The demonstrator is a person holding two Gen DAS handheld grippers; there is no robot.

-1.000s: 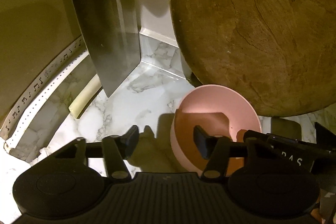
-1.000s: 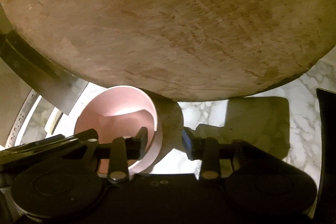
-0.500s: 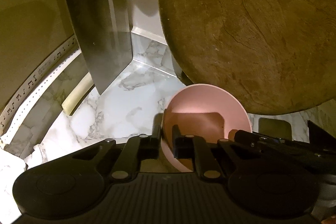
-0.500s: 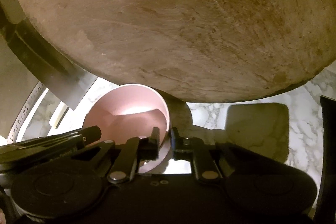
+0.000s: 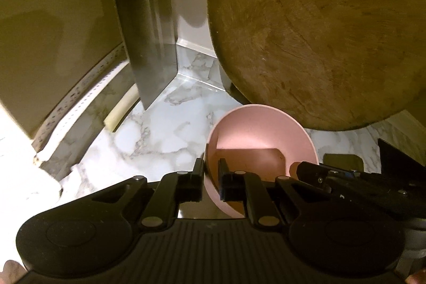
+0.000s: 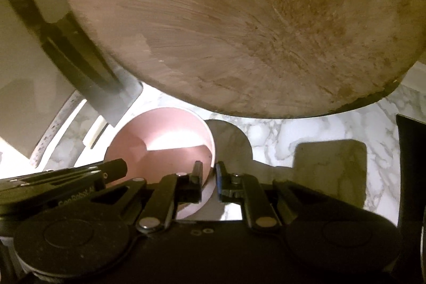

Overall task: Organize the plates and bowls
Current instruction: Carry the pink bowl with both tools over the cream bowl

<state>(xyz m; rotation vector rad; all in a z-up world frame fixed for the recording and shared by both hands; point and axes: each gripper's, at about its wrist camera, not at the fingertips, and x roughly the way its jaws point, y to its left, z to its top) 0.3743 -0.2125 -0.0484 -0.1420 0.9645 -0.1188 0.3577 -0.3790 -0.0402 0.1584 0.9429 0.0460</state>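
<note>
Where any writing shows at all, it is pale lettering on the black body of the left hand-held gripper [image 6: 64,185] as seen from the right wrist, starting "Sen" and too blurred to read further. That left hand-held gripper [image 5: 211,172] pinches the left wall of the pink bowl [image 5: 262,132], one finger outside the rim and one inside. The right hand-held gripper [image 6: 207,173] pinches the bowl's opposite wall the same way, one finger [image 6: 197,172] inside the bowl and the other outside.

Smooth, matte and round, the bowl [image 6: 159,129] has a thin rim and sits near the back corner of the surface [image 5: 149,132], which is glossy white marble veined in grey. Just behind it a thick round wooden board [image 5: 319,31] leans against the wall, its face scored, cracked and worn. A broad steel cleaver blade [image 5: 151,44] with a brushed sheen stands near the corner. Along the left edge runs a pale perforated strip [image 5: 85,95]; its dark marks are too small to make out. A cream-coloured bar [image 5: 119,111] lies beside it.
</note>
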